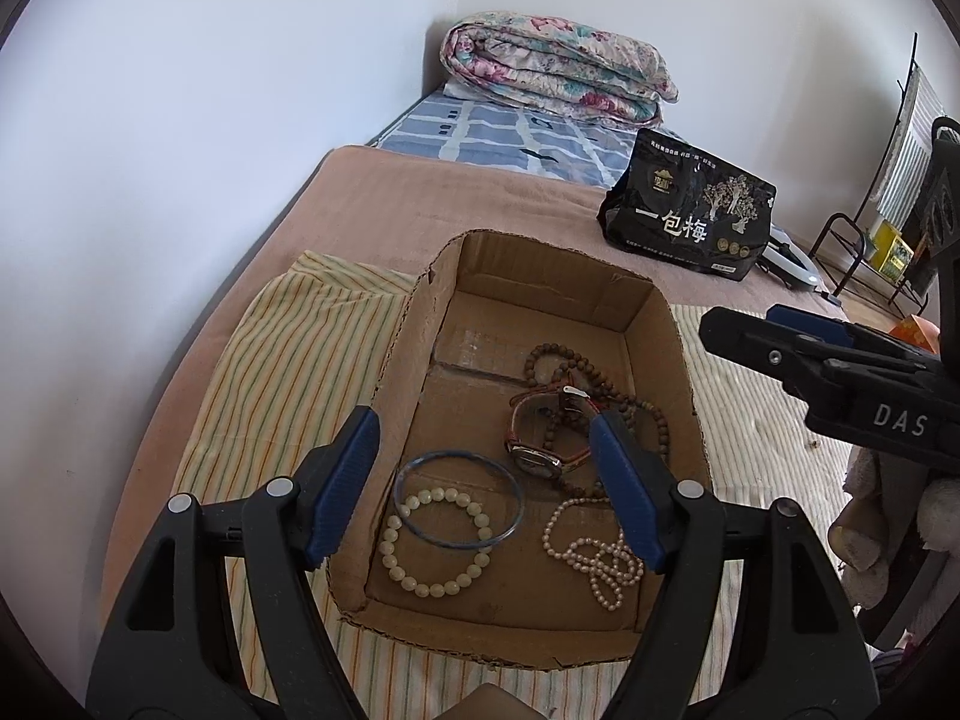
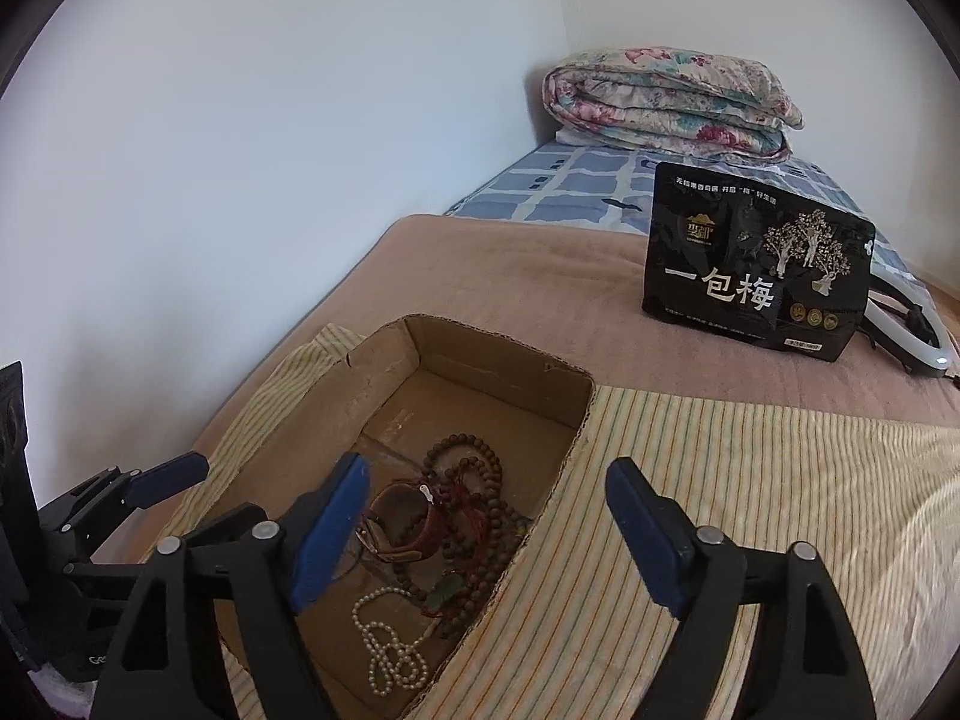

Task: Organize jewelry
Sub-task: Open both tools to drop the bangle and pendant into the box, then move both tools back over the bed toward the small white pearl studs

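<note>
On the bed, the jewelry lies gathered in the cardboard box point(image 1: 660, 324), watch point(image 1: 543, 450) tangled in the wooden beads point(image 1: 654, 414), so the left gripper point(image 1: 486, 480) hovers overhead, apart and empty, while the right gripper point(image 2: 486, 528) waits alongside, likewise apart.

All the jewelry sits inside the shallow open cardboard box point(image 1: 660, 324) on the striped cloth. Near corner, left: a pale bead bracelet point(image 1: 436, 542) lies flat in a ring, with a thin blue bangle point(image 1: 459, 498) overlapping its far side. Right of them, a white pearl necklace point(image 1: 594, 558) is heaped in loose loops. Behind that, a wristwatch point(image 1: 543, 441) with a reddish-brown strap lies on its side, curled, tangled into a long string of dark brown wooden beads point(image 1: 576, 372) that sprawls toward the middle of the box floor.
</note>
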A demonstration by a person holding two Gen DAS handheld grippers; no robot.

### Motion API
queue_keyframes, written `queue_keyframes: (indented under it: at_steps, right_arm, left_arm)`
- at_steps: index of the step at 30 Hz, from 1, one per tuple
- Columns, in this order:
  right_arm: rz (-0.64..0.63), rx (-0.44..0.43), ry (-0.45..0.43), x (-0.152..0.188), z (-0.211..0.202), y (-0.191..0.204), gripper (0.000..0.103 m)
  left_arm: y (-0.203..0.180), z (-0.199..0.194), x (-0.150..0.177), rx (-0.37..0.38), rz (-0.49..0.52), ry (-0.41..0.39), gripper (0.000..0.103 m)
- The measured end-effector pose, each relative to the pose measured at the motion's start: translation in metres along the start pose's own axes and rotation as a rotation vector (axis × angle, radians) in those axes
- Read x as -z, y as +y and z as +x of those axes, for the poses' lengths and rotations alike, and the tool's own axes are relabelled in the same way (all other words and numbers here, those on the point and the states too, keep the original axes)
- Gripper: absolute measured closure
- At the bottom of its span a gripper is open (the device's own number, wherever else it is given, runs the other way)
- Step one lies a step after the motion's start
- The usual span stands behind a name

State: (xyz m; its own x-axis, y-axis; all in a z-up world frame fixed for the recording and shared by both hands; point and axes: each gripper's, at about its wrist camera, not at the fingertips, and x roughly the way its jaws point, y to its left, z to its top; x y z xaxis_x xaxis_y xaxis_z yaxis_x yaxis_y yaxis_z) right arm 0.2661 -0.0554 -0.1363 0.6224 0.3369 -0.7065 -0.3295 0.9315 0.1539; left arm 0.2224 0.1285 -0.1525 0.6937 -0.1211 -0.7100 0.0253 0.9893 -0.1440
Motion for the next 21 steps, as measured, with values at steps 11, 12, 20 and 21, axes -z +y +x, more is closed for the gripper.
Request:
queue_keyframes:
  at_steps: [11,12,20,21]
  right_arm:
    - [0.006,0.014,-0.009,0.001,-0.008,-0.002,0.010]
    - [0.007,0.014,-0.010,0.001,-0.009,-0.002,0.010]
    - [0.015,0.018,-0.028,-0.001,-0.022,-0.006,0.010]
    - [0.016,0.018,-0.030,-0.001,-0.023,-0.007,0.010]
  left_arm:
    - [0.000,-0.004,0.000,0.000,0.002,-0.006,0.027]
    - [0.000,-0.005,-0.001,0.000,0.004,-0.008,0.027]
    - [-0.008,-0.018,-0.004,-0.006,0.021,-0.026,0.027]
    - [-0.010,-0.019,-0.004,-0.006,0.023,-0.029,0.027]
